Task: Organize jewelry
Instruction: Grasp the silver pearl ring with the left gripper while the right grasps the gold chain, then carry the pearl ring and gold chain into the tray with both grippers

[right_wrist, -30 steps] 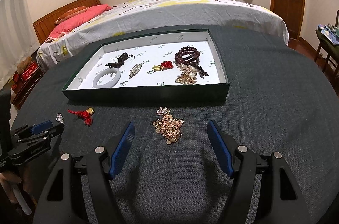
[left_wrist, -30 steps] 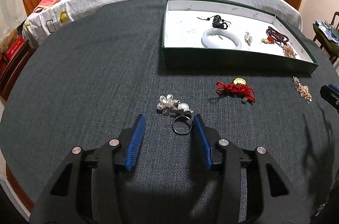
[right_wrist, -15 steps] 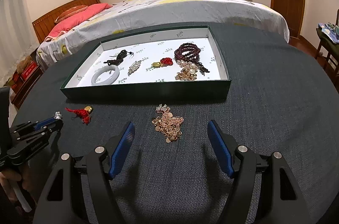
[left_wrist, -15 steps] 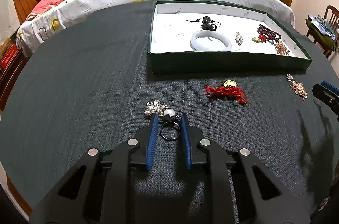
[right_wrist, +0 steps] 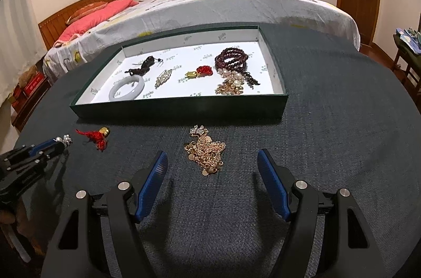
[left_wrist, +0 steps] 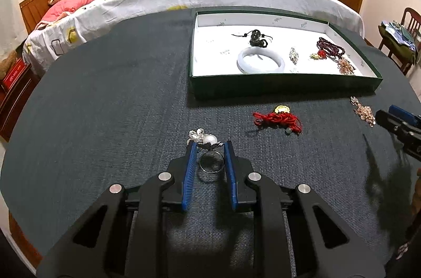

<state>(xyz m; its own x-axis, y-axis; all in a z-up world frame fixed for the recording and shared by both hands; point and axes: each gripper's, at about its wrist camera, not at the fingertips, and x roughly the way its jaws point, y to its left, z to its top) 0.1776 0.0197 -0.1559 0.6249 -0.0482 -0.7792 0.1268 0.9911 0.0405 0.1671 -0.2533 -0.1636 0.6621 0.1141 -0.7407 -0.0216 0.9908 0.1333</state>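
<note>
Left gripper (left_wrist: 209, 146) clamps pearl ring (left_wrist: 209, 159); red cord (left_wrist: 276, 119) nearby.

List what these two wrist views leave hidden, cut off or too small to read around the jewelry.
- Left tongs: closed around the pearl ring; the pads cover the band's sides, so contact is unconfirmed in the left view.
- Same ring, right view: too small to judge.
- Tray: lining print too small.
- Gold chain, left view: partly hidden by the right tongs.
</note>
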